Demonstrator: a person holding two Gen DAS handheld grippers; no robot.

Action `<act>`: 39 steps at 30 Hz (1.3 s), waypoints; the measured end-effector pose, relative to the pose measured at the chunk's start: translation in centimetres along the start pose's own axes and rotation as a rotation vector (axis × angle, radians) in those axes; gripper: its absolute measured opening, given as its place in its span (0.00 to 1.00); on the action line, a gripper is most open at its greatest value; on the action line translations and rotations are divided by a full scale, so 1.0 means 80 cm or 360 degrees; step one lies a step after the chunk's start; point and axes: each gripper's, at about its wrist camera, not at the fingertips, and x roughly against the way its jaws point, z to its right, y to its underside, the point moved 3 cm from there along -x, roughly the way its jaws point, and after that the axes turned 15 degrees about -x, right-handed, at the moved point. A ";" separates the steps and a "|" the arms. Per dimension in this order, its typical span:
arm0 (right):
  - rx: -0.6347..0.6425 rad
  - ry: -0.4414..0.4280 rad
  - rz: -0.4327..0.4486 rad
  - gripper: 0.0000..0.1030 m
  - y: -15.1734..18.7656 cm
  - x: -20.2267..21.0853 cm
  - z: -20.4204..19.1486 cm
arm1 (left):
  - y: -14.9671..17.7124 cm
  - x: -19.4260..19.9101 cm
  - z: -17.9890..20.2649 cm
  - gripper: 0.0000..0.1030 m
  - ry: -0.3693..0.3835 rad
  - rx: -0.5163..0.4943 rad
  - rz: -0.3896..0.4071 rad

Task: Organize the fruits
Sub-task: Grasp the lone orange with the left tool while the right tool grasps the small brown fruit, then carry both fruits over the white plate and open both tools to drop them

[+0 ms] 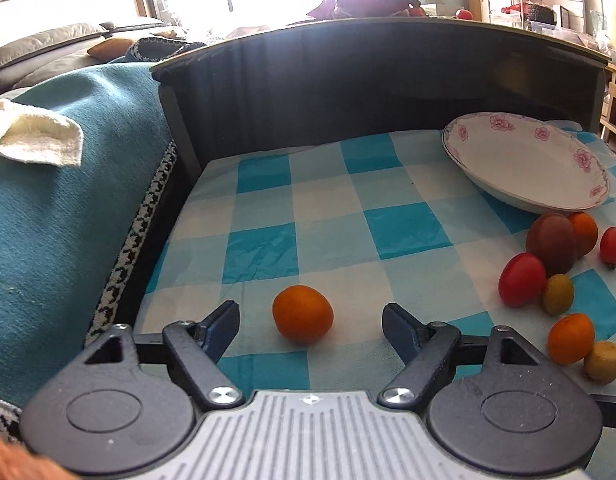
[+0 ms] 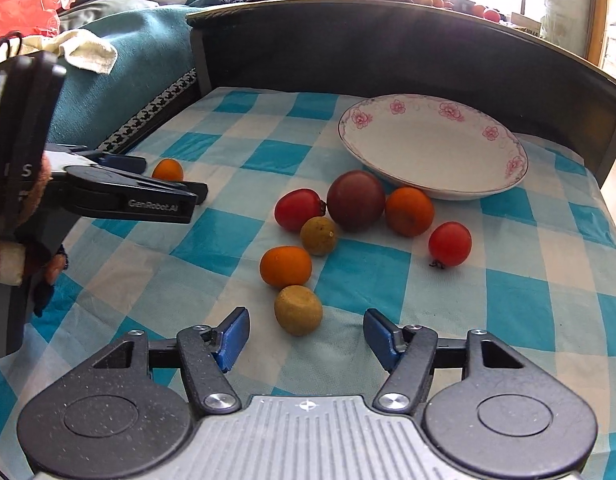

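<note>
Now | small orange fruit [image 1: 302,313]: round, glossy | between spread left tool [image 1: 311,322] fingers

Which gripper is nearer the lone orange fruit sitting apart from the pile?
Left. The left gripper brackets the lone orange fruit, open; the right gripper sits across the cloth by the pile.
</note>
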 end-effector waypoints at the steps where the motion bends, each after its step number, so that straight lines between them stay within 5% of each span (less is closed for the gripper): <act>1: 0.0008 0.0000 0.0004 0.54 0.000 -0.001 -0.001 | -0.001 -0.004 -0.001 0.80 0.0014 0.0008 0.0003; 7: 0.0053 0.0019 0.0042 0.43 0.001 -0.001 -0.001 | -0.003 -0.010 -0.005 0.64 0.0067 0.0088 0.0020; 11: 0.0030 -0.0012 0.0037 0.22 -0.001 -0.001 0.000 | -0.004 -0.006 0.004 0.51 0.0079 0.0059 0.0023; 14: 0.0086 0.0006 0.0040 0.19 0.000 0.000 -0.007 | -0.004 -0.003 0.006 0.41 0.0115 0.0068 0.0005; 39: -0.0055 0.0081 0.0144 0.19 -0.013 0.040 0.034 | -0.025 0.042 0.058 0.39 0.0364 0.0014 0.0038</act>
